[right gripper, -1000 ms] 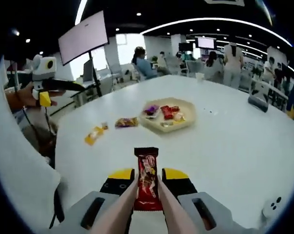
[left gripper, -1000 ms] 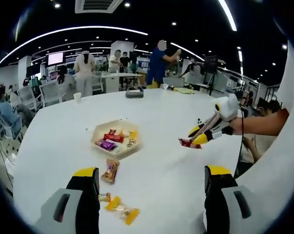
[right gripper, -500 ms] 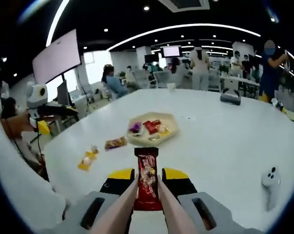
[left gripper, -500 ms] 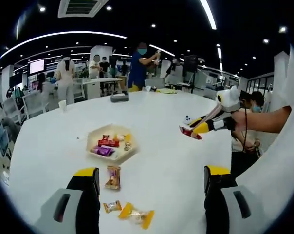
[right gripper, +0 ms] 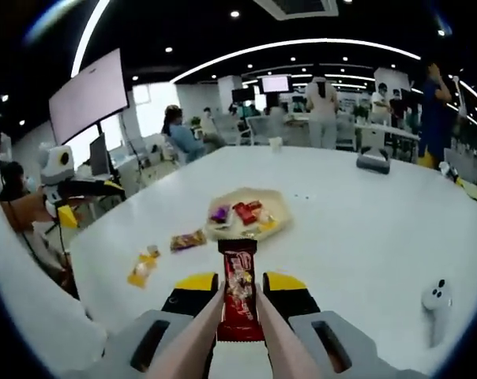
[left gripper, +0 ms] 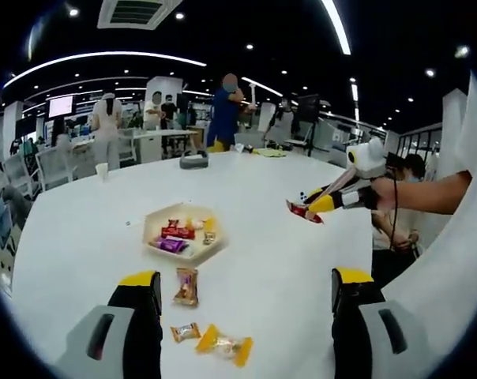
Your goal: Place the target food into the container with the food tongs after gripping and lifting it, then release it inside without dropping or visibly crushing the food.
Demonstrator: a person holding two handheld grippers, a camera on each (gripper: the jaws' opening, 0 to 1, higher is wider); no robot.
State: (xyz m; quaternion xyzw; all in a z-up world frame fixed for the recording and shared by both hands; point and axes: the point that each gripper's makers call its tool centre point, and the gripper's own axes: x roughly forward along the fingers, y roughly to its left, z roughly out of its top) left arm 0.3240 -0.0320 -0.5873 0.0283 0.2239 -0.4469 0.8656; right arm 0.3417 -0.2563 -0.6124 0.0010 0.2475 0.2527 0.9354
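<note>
Tongs (right gripper: 237, 335) run up from the bottom centre of the right gripper view, squeezed between the right gripper's (right gripper: 238, 286) jaws, and pinch a red candy bar (right gripper: 238, 296) that stands upright in the lower middle of the frame. Above the bar, at the frame's centre, a beige tray (right gripper: 279, 227) sits on the white table (right gripper: 357, 213) with several wrapped sweets in it. A brown wrapper (right gripper: 188, 239) and a yellow one (right gripper: 143, 269) lie on the table left of the tray. In the left gripper view the left gripper (left gripper: 242, 286) stands wide, holding nothing, at the bottom edge; the tray (left gripper: 154, 225) lies centre-left, and the right gripper (left gripper: 313, 207) carries the bar (left gripper: 296, 210) at middle right, above the table (left gripper: 246, 189).
</note>
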